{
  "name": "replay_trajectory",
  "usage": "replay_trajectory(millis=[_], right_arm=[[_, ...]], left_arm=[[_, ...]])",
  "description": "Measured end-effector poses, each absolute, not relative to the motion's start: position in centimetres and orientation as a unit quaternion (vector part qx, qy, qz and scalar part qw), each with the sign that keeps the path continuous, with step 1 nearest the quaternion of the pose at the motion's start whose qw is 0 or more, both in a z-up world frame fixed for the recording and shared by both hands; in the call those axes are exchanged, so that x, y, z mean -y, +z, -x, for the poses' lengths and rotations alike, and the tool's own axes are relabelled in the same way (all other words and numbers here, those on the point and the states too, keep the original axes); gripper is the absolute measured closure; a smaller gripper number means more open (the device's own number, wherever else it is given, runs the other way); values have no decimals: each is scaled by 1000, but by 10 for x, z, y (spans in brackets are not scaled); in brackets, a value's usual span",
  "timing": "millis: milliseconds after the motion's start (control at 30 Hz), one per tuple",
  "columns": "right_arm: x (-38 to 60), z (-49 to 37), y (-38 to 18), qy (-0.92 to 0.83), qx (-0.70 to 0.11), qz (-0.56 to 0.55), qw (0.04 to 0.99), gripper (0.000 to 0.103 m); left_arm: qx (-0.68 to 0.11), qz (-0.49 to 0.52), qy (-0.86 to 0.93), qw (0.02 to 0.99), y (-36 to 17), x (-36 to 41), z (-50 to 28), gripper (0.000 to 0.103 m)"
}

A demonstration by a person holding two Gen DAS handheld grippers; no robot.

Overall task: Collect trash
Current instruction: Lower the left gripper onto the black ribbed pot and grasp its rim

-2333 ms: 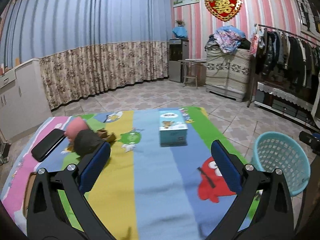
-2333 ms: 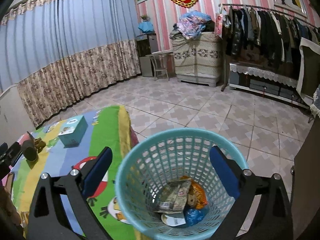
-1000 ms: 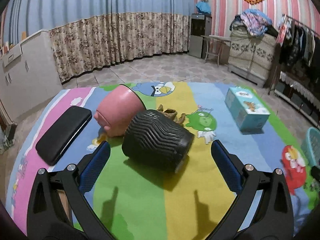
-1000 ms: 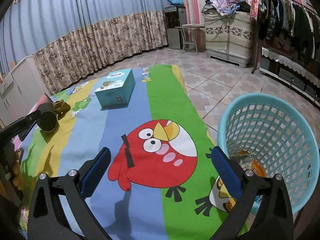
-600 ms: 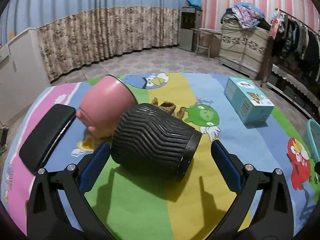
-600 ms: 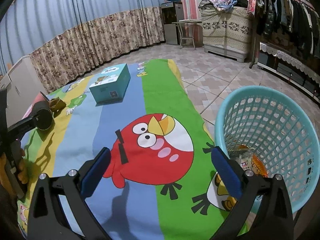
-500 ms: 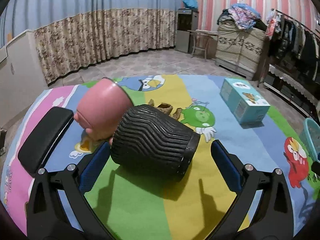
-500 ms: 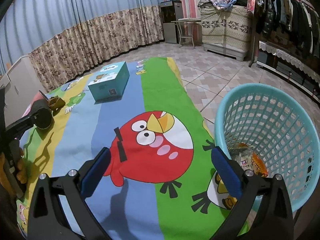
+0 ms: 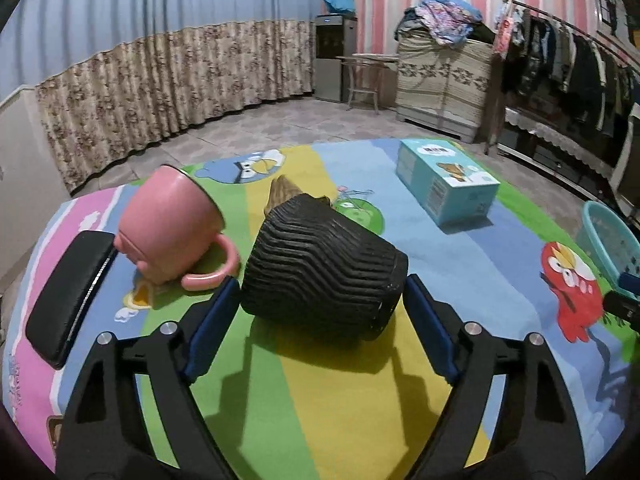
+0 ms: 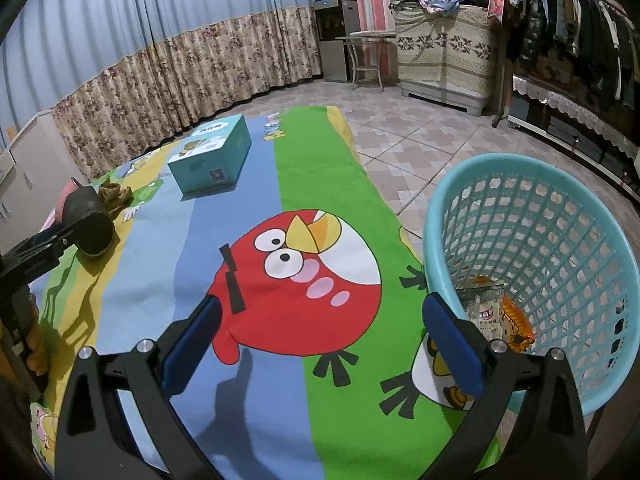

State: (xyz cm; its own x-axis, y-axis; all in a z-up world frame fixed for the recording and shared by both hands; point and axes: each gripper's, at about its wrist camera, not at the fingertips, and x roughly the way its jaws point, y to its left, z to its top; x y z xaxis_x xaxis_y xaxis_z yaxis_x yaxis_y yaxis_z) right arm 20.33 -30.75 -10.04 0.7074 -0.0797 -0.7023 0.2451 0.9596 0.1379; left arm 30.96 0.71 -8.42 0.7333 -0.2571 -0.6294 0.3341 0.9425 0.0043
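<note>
The left tongs [image 9: 318, 304] are closing around a black ribbed pot [image 9: 320, 264] that lies on its side on the worktop [image 9: 352, 400], which is covered by a bright striped cartoon cloth. The pot sits between the two blue pads; the left pad looks to be at its wall and the right pad at its rim, but whether they already press cannot be told, so the grip is not yet sure.

The step in hand seems to be clearing the pot aside or lifting it, since a crumpled brown wrapper [image 9: 284, 192], the likely trash, pokes out from behind it on the far side. The next move calls for a firm, even squeeze on the pot's wavy ridges, which may let a hard pad slip, then a lift that does not knock the pink mug [image 9: 176, 220] tipped over just to the left, its handle resting on the cloth.

A flat black case [image 9: 68, 288] lies at the left edge, and a teal cardboard box [image 9: 444, 180] stands well apart on the far right.

The right tongs [image 10: 320, 340] hang released and empty over the red bird print, near the right edge of the worktop. Just beside them stands the light blue plastic basket [image 10: 560, 240], its wall a lattice of holes, with glossy snack wrappers [image 10: 496, 316] already at the bottom. The brown wrapper is well apart from it, across the worktop.
</note>
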Motion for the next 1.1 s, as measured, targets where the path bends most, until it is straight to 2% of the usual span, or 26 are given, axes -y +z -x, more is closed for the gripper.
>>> replay_trajectory(millis=[167, 333, 467, 567, 867, 1067, 1100], right_arm=[[308, -203, -101, -88, -373, -111, 917, 5], [308, -203, -103, -90, -374, -116, 916, 5], [308, -203, -103, -89, -373, -117, 916, 5], [308, -203, -103, -87, -372, -118, 917, 5], [313, -205, -106, -76, -378, -133, 913, 5], [307, -209, -105, -66, -380, -122, 914, 5], [305, -209, -104, -65, -380, -119, 915, 5]], left_arm=[[-330, -63, -157, 929, -85, -5, -308, 20], [-331, -53, -152, 930, -86, -7, -312, 13], [-336, -54, -169, 925, -88, -7, -312, 14], [-331, -51, -184, 924, -86, -7, -309, 20], [-301, -83, -169, 935, -79, 4, -291, 21], [-274, -54, -153, 948, -62, -13, -285, 22], [-268, -49, -148, 951, -58, -16, -285, 34]])
